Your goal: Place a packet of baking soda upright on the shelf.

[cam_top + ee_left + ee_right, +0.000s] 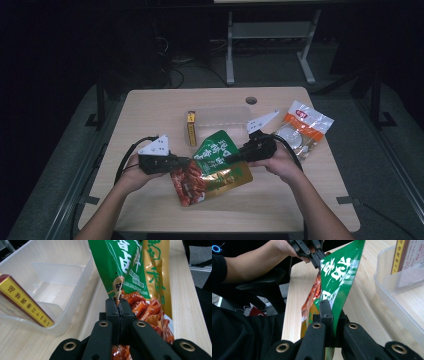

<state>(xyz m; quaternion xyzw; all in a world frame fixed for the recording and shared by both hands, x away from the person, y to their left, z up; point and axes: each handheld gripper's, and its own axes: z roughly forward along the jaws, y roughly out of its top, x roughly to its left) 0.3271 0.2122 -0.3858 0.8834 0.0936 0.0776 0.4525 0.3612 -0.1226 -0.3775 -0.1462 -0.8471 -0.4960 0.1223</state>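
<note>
- Two grippers, left gripper (186, 161) and right gripper (231, 157), each clamped on the green snack pouch (216, 155), held above the tabletop (150, 107).
- Step: pouch carried jointly.
- Next, likely: lift it into the far clear bin (222, 117).

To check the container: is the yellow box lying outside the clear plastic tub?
No, the yellow box stands inside the clear plastic tub, leaning against its wall.
</note>
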